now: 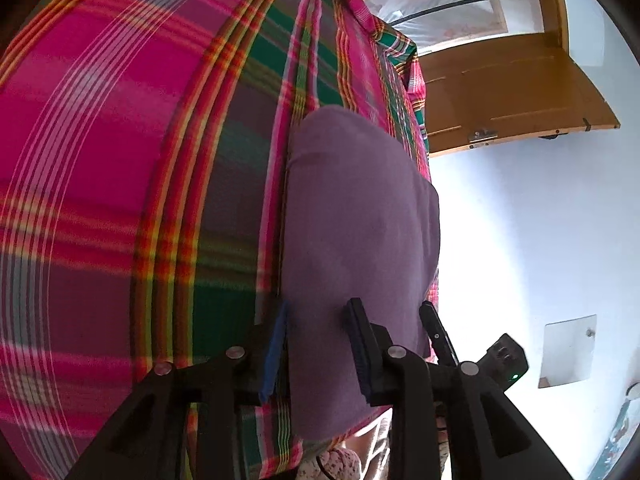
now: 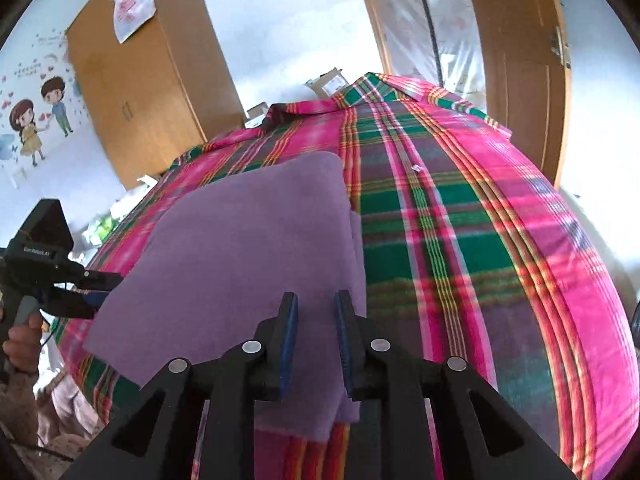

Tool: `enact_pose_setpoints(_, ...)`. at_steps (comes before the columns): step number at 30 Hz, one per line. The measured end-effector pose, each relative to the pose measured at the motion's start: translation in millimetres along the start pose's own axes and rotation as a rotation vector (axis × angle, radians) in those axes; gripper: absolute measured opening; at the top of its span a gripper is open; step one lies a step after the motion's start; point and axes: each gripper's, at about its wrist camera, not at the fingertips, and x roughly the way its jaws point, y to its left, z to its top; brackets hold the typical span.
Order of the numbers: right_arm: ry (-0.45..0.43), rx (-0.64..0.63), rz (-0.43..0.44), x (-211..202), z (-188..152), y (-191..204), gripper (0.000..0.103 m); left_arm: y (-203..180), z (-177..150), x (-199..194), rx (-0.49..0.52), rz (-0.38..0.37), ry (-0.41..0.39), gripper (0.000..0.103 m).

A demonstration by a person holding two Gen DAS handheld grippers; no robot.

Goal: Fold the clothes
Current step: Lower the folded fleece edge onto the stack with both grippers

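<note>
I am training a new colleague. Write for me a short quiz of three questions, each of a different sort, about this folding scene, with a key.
1. True or false: the purple cloth lies on a plaid sheet.
2. Multiple choice: in the right wrist view, where is the left gripper?
A. at the cloth's left edge
B. up by the wardrobe
C. out of view
3. Fill in: the blue-padded fingers of the right gripper stand ____ above the cloth's near edge.

Key: 1 true; 2 A; 3 apart (open)
</note>
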Motion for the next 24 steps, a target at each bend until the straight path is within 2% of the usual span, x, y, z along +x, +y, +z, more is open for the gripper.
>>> enact_pose_setpoints(7, 0.002, 0.076, 0.007, -15.1, -14.5, -14.1, 0.021, -4.2, -9.0, -8.1, 0.041, -0.003, -0.015, 0.033)
enact_pose_setpoints(11, -0.02, 0.004, -0.035, -26.9, -2.9, -1.4, 0.021, -21.2, -9.1, -16.8, 0.107, -0.013, -0.056, 0.033)
enact_pose_setpoints(15, -0.033, -0.051, 0.015, -30.3, 11.3, 15.7, 0.021, -48.5, -7.5, -11.5, 0.204, -0.018, -0.059, 0.033)
enact_pose_setpoints(19, -0.001, -0.138, 0.056, -15.3, 17.5, 45.0, 0.021, -67.6, -3.7, 17.4, 0.277, 0.016, 0.005, 0.033)
enact_pose_setpoints(24, 0.072, -0.198, 0.063, 8.9, 9.5, 69.9, 0.021, -63.4, -4.8, 26.2, 0.31, 0.065, -0.007, 0.032)
